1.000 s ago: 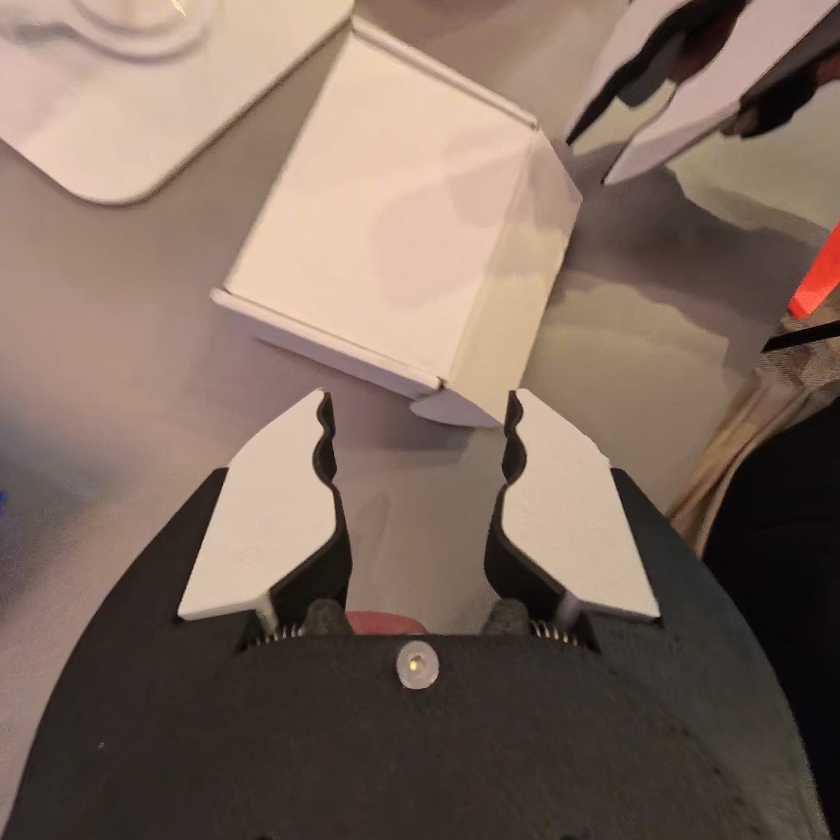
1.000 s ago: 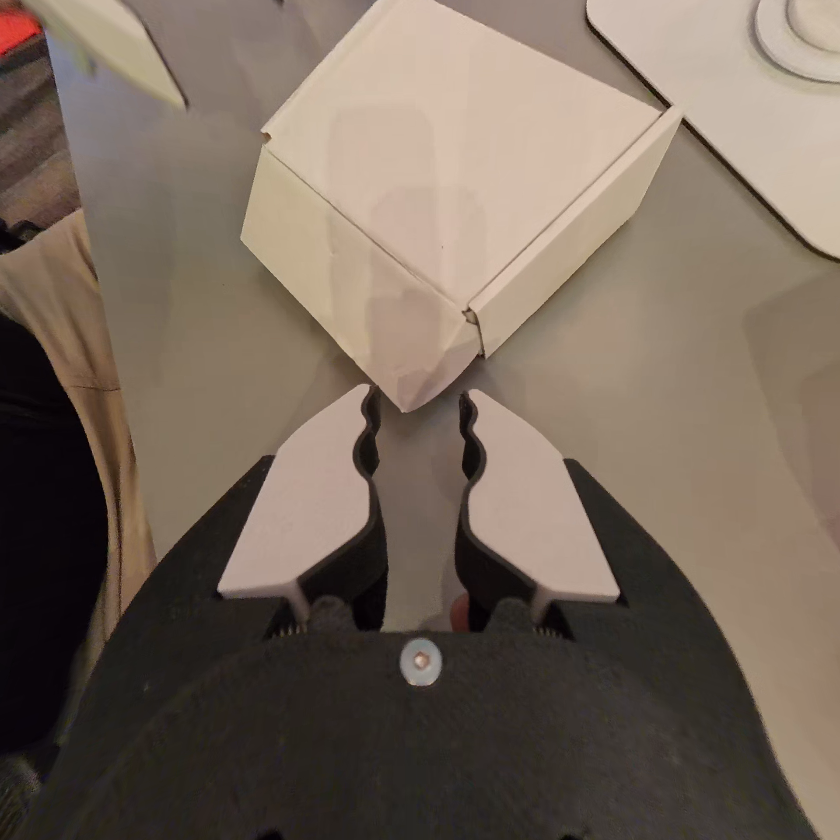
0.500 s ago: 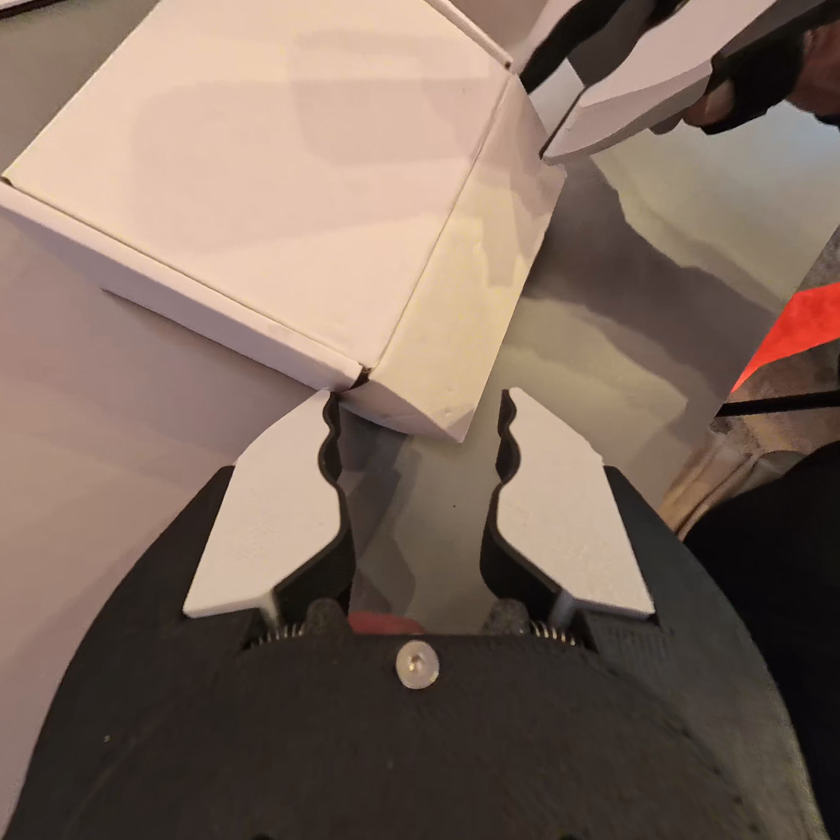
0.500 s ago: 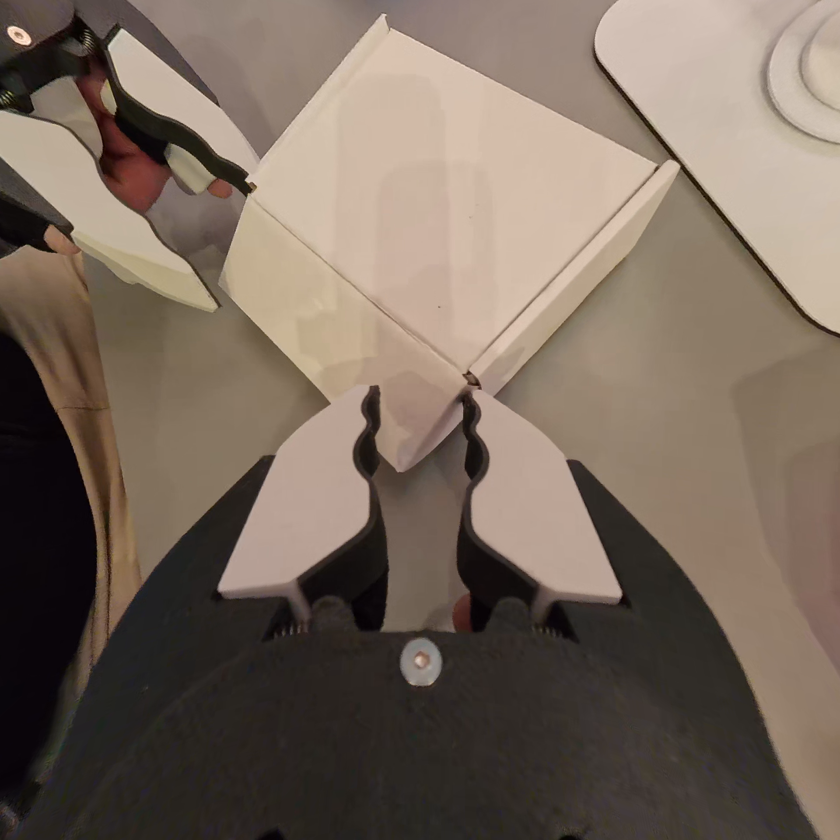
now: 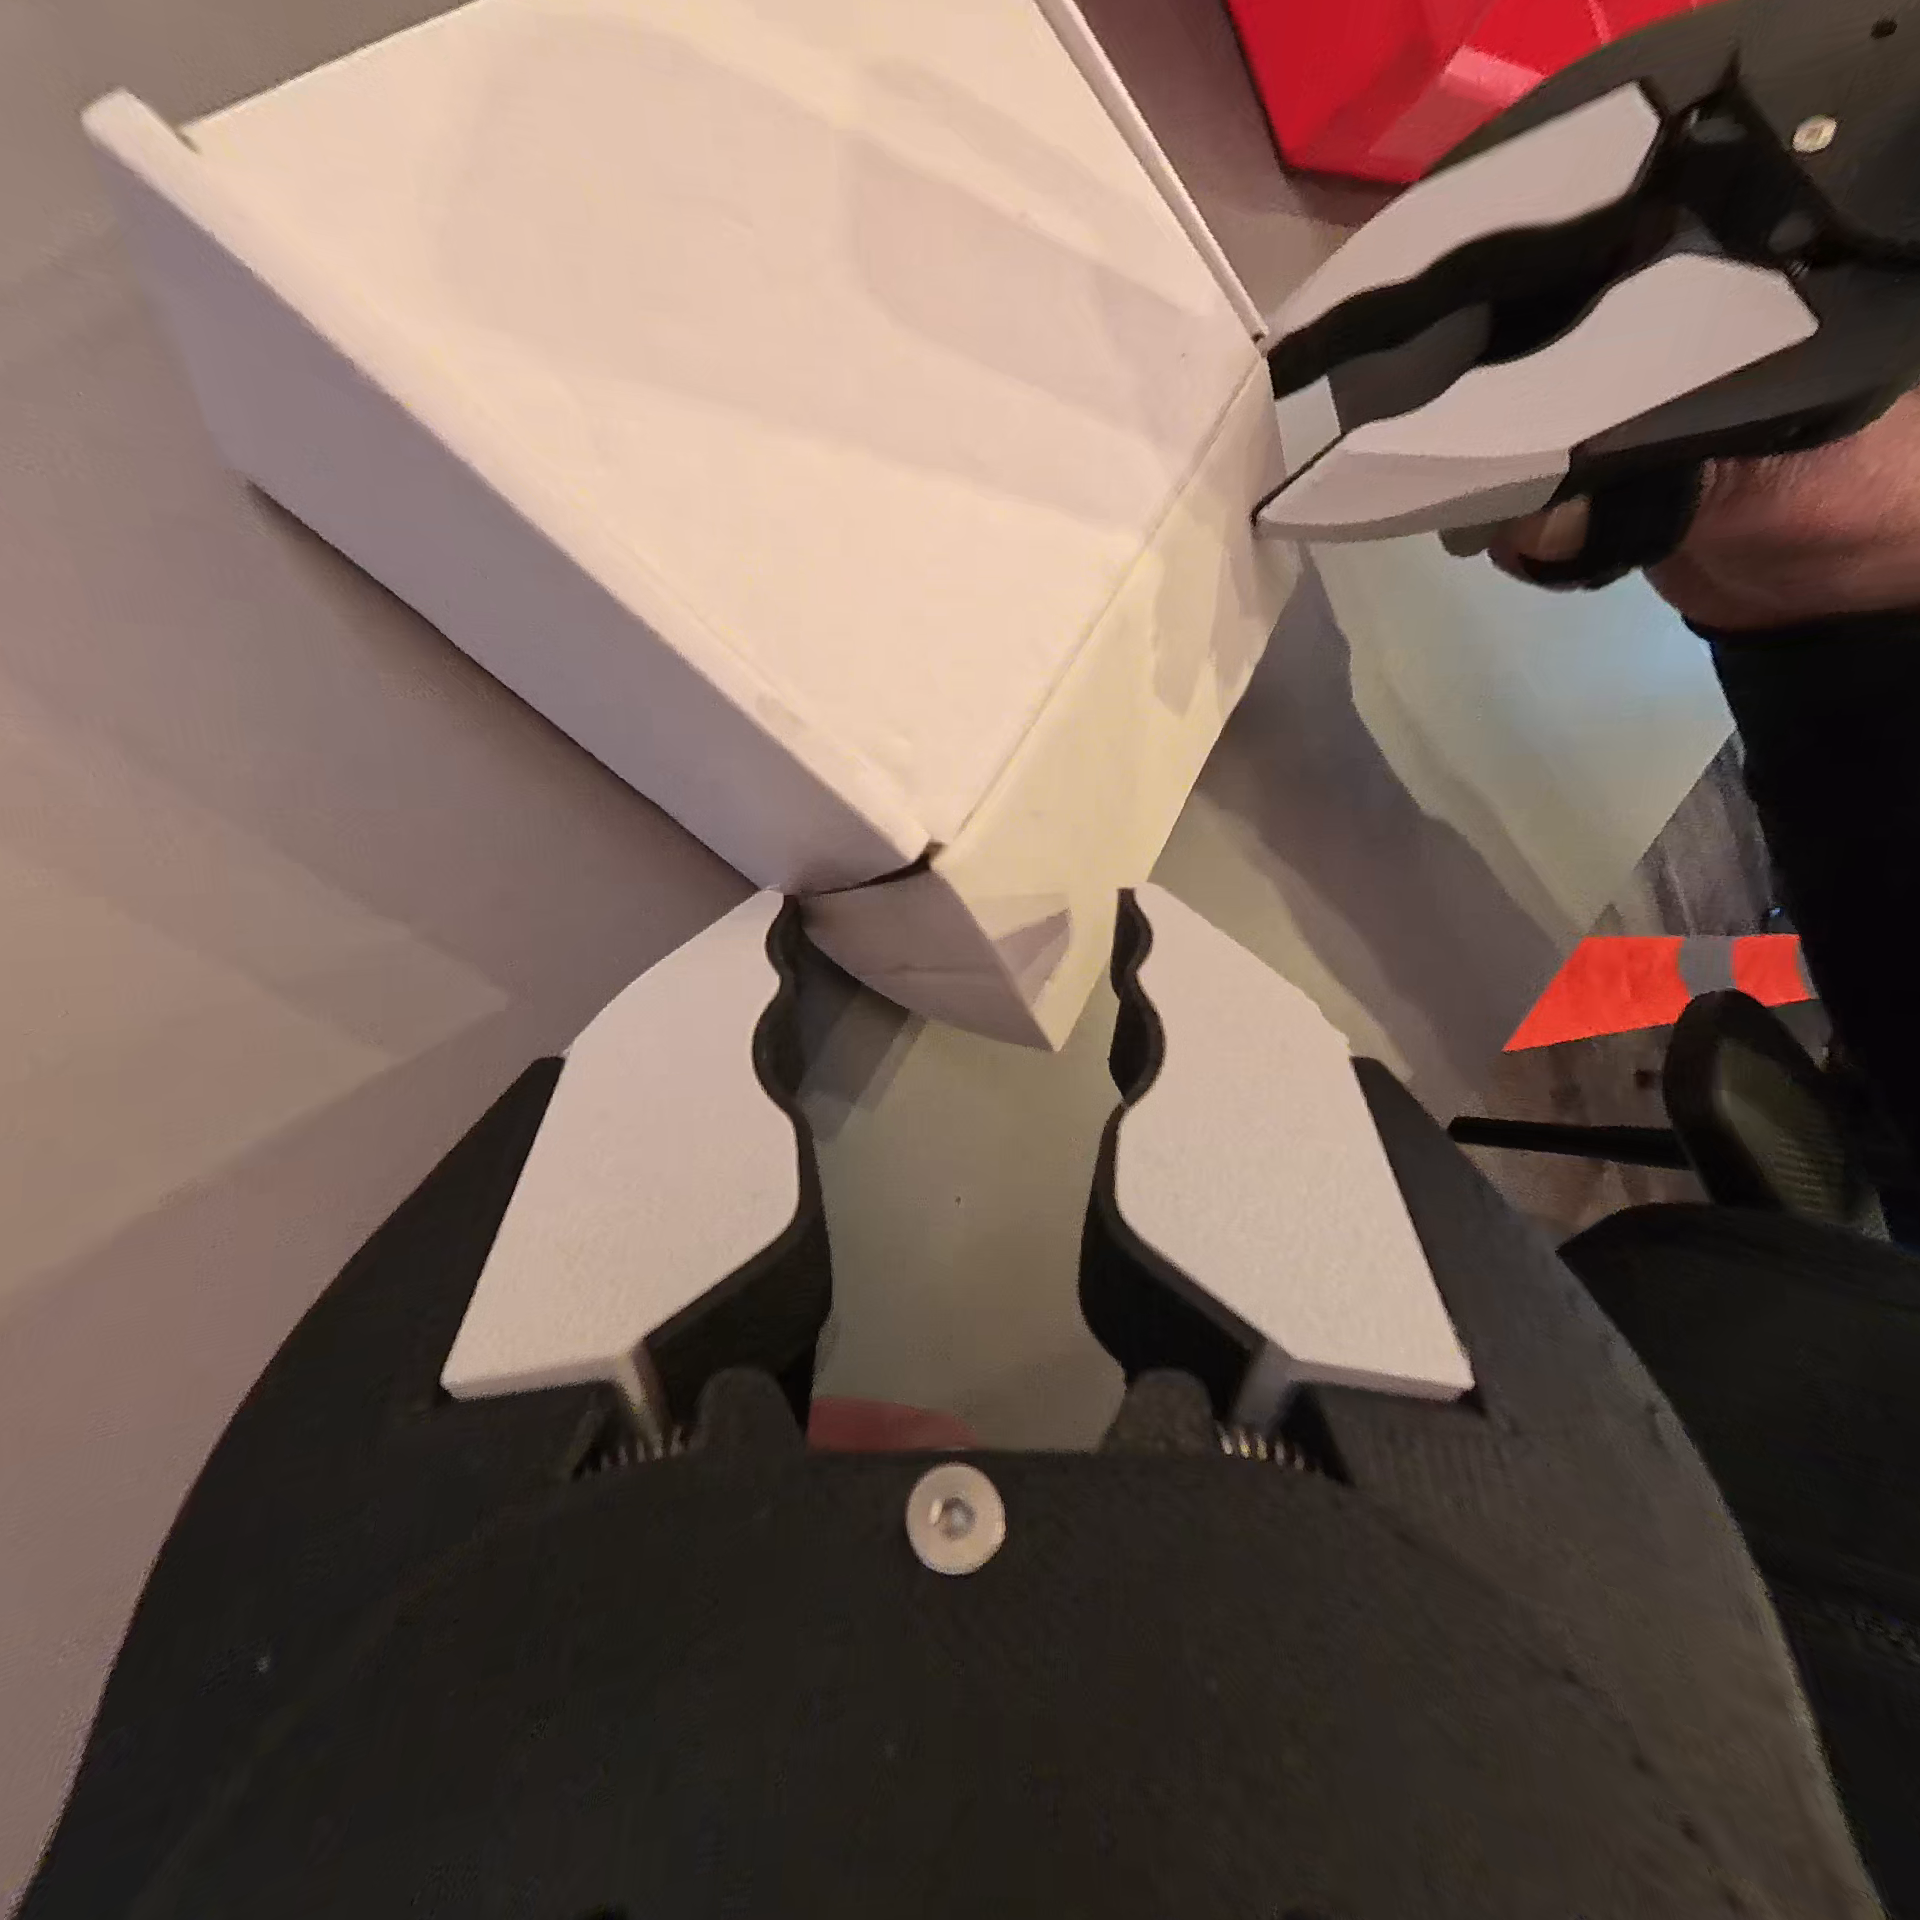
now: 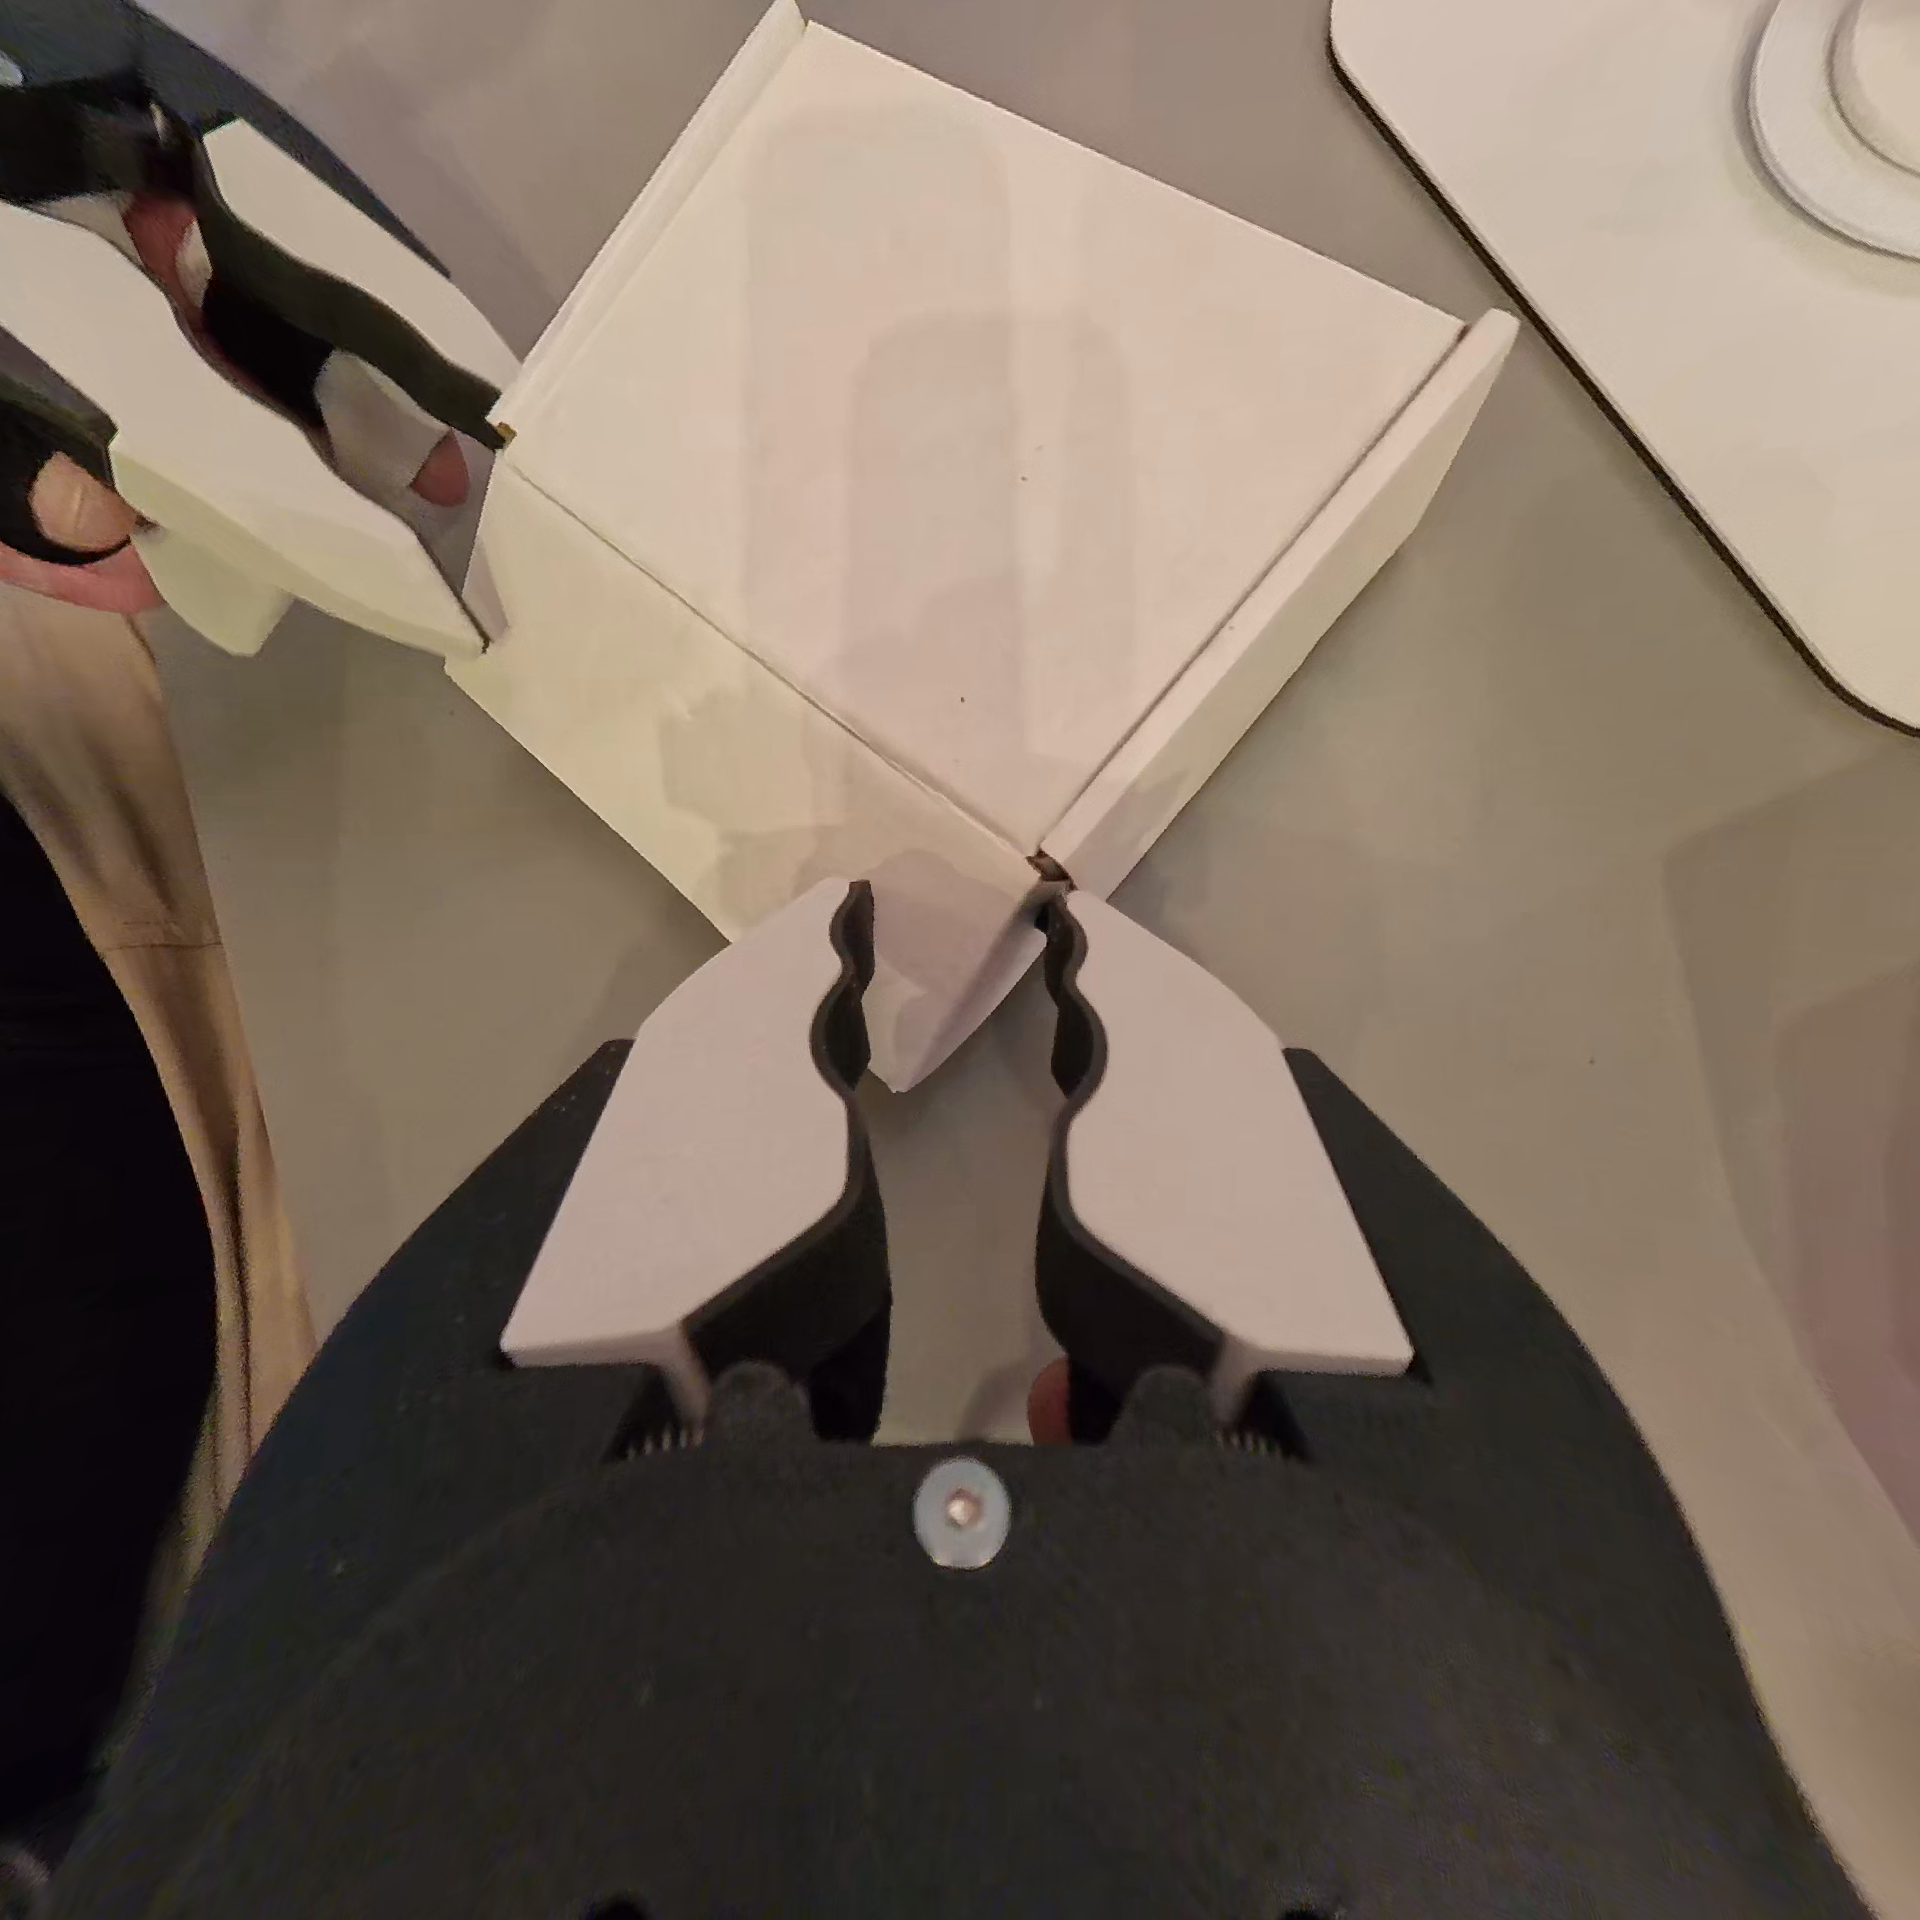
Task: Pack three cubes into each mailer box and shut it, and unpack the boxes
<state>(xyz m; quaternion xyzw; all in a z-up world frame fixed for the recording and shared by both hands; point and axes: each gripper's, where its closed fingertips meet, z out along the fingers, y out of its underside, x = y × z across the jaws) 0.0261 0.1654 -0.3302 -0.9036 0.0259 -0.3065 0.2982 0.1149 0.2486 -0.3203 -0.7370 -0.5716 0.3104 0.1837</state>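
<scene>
Two grippers flank one closed white box on the grey surface. Left gripper, fairly wide, straddles one front corner; right gripper, narrower, straddles the other front corner, neither visibly clamped. Likely unpacking: pinch the front flap evenly at both corners, lift together, keep the base down.

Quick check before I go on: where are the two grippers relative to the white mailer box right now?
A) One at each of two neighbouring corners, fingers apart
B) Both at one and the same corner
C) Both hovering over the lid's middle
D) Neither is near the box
A: the left gripper straddles one corner of the closed mailer box and the right gripper straddles the next corner, each with its fingers apart.
</scene>
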